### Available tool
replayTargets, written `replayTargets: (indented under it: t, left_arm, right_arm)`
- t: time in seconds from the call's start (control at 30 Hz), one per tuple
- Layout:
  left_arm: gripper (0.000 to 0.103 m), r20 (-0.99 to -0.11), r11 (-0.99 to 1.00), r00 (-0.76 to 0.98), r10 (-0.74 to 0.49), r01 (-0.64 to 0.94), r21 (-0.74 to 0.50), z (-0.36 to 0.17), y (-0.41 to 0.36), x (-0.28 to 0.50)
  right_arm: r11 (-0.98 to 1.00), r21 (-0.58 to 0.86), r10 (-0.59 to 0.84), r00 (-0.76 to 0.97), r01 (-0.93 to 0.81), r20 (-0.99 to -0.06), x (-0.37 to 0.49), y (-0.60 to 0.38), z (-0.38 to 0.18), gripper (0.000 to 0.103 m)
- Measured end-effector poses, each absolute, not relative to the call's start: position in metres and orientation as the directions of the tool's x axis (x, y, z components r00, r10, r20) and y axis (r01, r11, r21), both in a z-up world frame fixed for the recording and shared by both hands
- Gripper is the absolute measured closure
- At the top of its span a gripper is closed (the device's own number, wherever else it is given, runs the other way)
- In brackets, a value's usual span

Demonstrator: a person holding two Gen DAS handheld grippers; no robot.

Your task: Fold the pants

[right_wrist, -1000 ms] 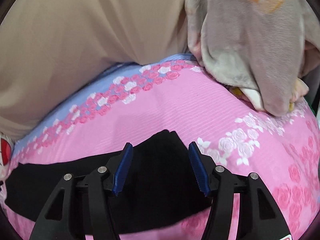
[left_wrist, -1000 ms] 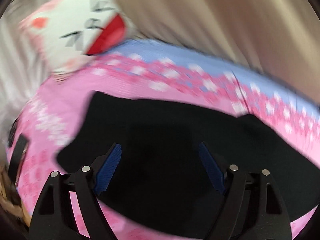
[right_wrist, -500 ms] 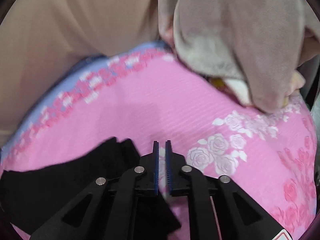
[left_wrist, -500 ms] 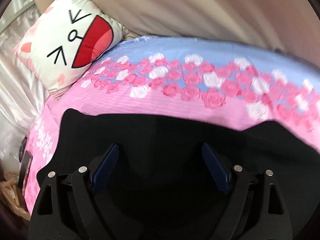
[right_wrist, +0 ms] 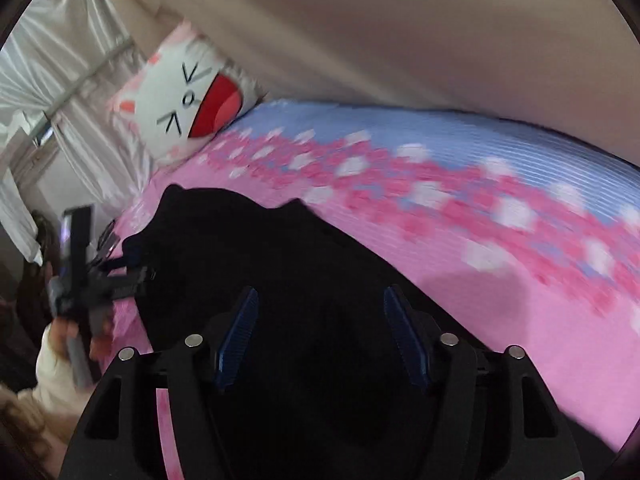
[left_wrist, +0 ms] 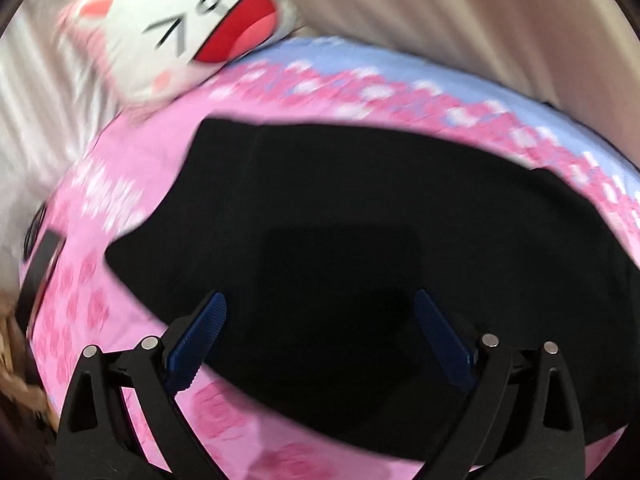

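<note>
The black pants (left_wrist: 360,216) lie spread flat on a bed (left_wrist: 132,168) under a pink sheet printed with roses, which turns to a pale blue band (right_wrist: 420,136) along the far side. In the left wrist view pink sheet shows bare all round the garment's left end and along its near edge, so there is open room there. At the right the cloth runs on out of that view. The far side of the bed ends against a beige wall or headboard (right_wrist: 400,32).

A white cushion (right_wrist: 188,100) with a cartoon cat face and a red mouth leans at the far left corner of the bed, well apart from the pants. Pale curtains (right_wrist: 60,60) hang beyond it. A flat dark thing (left_wrist: 40,268), too blurred to name, lies at the left edge of the bed.

The left gripper (left_wrist: 320,332) hangs over the pants with its blue fingers (left_wrist: 200,340) spread wide; they have just been opening, with nothing clamped between them, only the garment lying below. The right wrist view shows it at the left, held in a hand (right_wrist: 72,336) with a cream sleeve.

The right gripper (right_wrist: 320,328) is also over the black cloth, its fingers (right_wrist: 236,332) parted and just reopened, gripping nothing.

The pants look plain black, smooth, with a curved outline at the left end and a small notch along the far edge. Detail in the fabric is lost in darkness and blur.
</note>
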State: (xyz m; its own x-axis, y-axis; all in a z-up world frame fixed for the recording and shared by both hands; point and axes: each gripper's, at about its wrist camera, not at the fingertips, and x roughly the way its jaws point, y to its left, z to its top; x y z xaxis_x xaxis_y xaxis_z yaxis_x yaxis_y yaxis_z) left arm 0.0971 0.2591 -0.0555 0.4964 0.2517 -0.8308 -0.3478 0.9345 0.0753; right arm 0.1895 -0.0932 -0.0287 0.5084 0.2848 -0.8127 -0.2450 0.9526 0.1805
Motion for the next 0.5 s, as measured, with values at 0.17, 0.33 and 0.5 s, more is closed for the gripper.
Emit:
replayTargets:
  t: [0.17,0.33,0.5]
  left_arm:
    - [0.01,-0.825,0.95,0.529,0.197,-0.312,0.027,-0.068,0.274,0.079]
    - [0.007,-0.801,0.952,0.555,0.225,-0.301,0.058,-0.073,0.268,0.076]
    - [0.005,-0.788,0.947,0.565,0.245,-0.314,0.07,-0.072,0.265,0.077]
  right_arm:
    - [0.947,0.256,0.315,0.415,-0.192,-0.853,0.278,-0.06,-0.067,0.05]
    - [0.967,0.092,0.195,0.458,-0.237,-0.868,0.281,-0.028,-0.065,0.095]
    - [0.983,-0.044,0.049,0.477,-0.18,-0.878,0.313,-0.035,-0.09,0.103]
